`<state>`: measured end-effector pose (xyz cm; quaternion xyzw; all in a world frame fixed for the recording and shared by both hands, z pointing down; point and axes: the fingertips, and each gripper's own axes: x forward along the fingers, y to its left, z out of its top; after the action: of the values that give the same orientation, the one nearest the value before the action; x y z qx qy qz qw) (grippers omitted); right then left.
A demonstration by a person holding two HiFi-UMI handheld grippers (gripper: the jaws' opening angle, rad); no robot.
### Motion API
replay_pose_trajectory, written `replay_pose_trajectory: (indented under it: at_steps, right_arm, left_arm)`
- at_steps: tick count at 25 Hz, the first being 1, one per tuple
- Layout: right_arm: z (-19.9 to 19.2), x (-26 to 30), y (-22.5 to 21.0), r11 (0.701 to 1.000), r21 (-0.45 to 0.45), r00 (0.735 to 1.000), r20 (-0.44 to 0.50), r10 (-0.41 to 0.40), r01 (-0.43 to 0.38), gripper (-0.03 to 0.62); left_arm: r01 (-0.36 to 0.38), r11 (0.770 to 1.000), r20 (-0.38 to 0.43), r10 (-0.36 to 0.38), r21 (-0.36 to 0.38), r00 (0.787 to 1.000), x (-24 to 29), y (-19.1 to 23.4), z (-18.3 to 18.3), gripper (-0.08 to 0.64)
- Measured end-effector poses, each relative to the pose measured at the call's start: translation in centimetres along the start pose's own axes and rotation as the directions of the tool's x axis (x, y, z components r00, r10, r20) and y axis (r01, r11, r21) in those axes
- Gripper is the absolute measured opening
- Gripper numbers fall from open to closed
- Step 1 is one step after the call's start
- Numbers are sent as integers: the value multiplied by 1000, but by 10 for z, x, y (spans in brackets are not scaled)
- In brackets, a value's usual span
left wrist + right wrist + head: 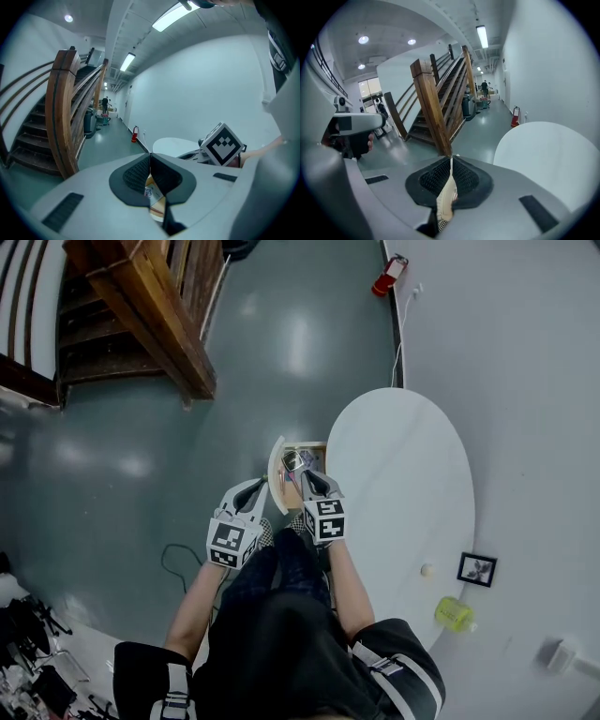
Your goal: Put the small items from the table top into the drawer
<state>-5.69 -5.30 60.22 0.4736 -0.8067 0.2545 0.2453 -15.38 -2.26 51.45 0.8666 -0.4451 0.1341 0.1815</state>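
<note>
Item: drawer point(312, 445), open at the left edge of the oval white desk point(403, 484), with its curved pale front panel point(276, 472) swung clear toward the person. Both grippers are gathered over the opening, judged to be the delivery point of a transfer. Right gripper point(307, 472): jaws pressed together on a thin cream piece point(446, 197), seen edge-on in the right gripper view. What the piece is cannot be told. It is held low over the drawer, probably so it can be let go inside and not fall from height. Left gripper point(261, 486): jaws closed tip to tip with nothing between them. It sits just beside the front panel, probably to steady it or to be ready to push it shut. Through the gap beneath its jaws, printed paper point(151, 193) and wood are visible, judged to be the drawer's interior. Not yet stowed, well apart from the drawer toward the desk's right side: a small pale ball point(427, 570), a black-framed picture point(476, 569) and a yellow-green item point(454, 614). The task is judged partly done.
</note>
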Motion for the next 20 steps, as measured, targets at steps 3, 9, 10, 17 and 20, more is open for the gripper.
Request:
replay_pose_trajectory:
  at_steps: [3,9,10,17,20]
  right_arm:
    - [20,-26,3,1000,-1,998,53,-20,20,40]
    - [56,-81,4,998,-5,983,171,-62,64,40]
    - [61,-90,5,998,-5,979,191,-68,70,40]
    - [82,-150,11,993,-24,948,301,-105,118,40]
    - [86,-168,13,991,-18,937,329,-121,134,40]
  left_arm:
    - [3,1000,29,-4,23,1000,-10,-5,19,20]
    - [17,997,96,-23,70,995,-29,-22,59,20]
    - [19,997,107,-27,80,994,-33,-24,65,20]
    - [33,990,169,-57,139,984,-58,-40,98,20]
    - [40,988,181,-67,149,981,-66,-44,103,20]
